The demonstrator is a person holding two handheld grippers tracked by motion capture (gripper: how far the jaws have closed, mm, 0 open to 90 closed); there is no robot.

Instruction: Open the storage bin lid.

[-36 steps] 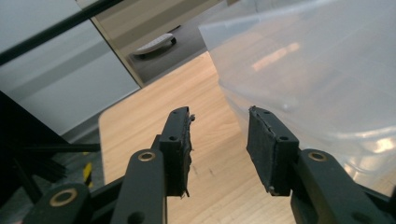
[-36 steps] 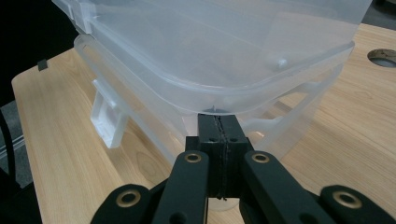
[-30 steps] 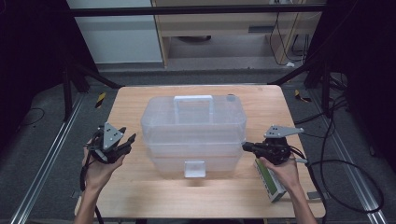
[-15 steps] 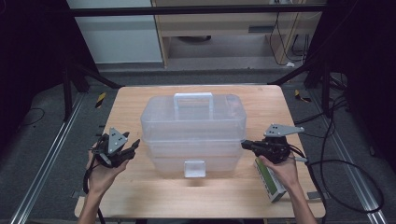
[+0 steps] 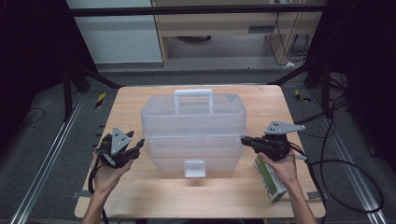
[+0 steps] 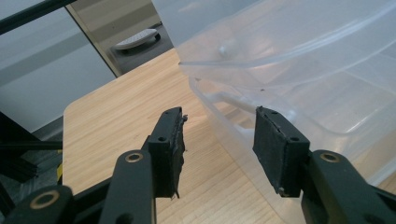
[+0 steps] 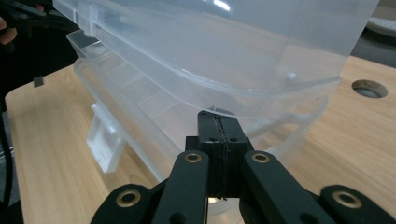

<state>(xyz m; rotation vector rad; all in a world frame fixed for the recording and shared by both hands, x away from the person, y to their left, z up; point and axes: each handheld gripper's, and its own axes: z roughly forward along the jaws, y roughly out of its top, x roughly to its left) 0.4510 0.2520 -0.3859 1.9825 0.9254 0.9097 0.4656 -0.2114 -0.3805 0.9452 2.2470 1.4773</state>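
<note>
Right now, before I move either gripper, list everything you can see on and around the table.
Storage box: 1, clear plastic, stacked tiers, middle of the table, white handle on top, white latch at the near side.
Flat pack: 1, green and white, near right part of the table, partly under the right hand.
Table: 1, light wood, with a round hole seen in the right gripper view.
Cables: several, black, on the floor at the right.
Cabinet: 1, pale wood, behind the table.
Left gripper: 1, black, fingers apart, just left of the box.
Right gripper: 1, black, fingers pressed together at the box's right side.
</note>
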